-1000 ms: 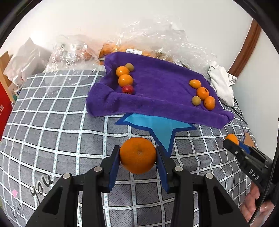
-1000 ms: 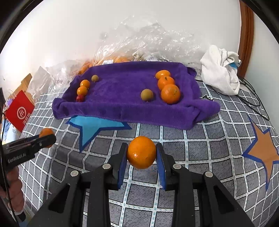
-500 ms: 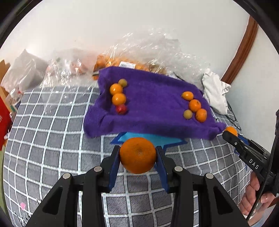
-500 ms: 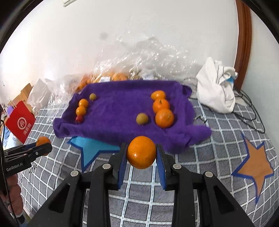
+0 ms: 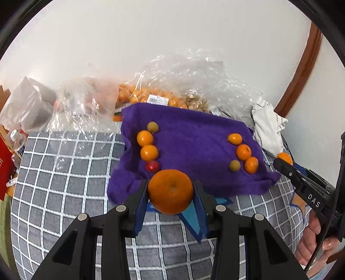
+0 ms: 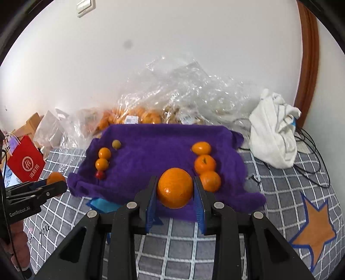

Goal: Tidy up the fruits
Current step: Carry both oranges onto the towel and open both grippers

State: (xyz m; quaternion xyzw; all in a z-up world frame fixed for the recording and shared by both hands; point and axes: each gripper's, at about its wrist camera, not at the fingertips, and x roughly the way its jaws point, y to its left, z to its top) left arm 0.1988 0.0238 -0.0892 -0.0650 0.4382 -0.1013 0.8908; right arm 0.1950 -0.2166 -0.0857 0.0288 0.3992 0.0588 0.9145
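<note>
Each gripper, left point(image 5: 171, 195) and right point(image 6: 175, 192), clamps an orange (left point(image 5: 170, 191), right point(image 6: 175, 187)) across its widest part, above the near edge of the purple towel point(image 5: 194, 137). Round, firm, light fruit; smooth peel may slip.

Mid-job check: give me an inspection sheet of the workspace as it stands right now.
Surface: grey checked bedspread with star patches.
Job's things: purple towel; left row of four fruits ending in a red one; right cluster of four, including a greenish one.
Clutter: clear plastic bags holding more fruit behind the towel; white cloth; red paper bag.
Grippers: left gripper shut on an orange; right gripper shut on another orange.
Cables: dark cords beside the white cloth.
Surroundings: white wall, brown wooden trim, wall switch.
</note>
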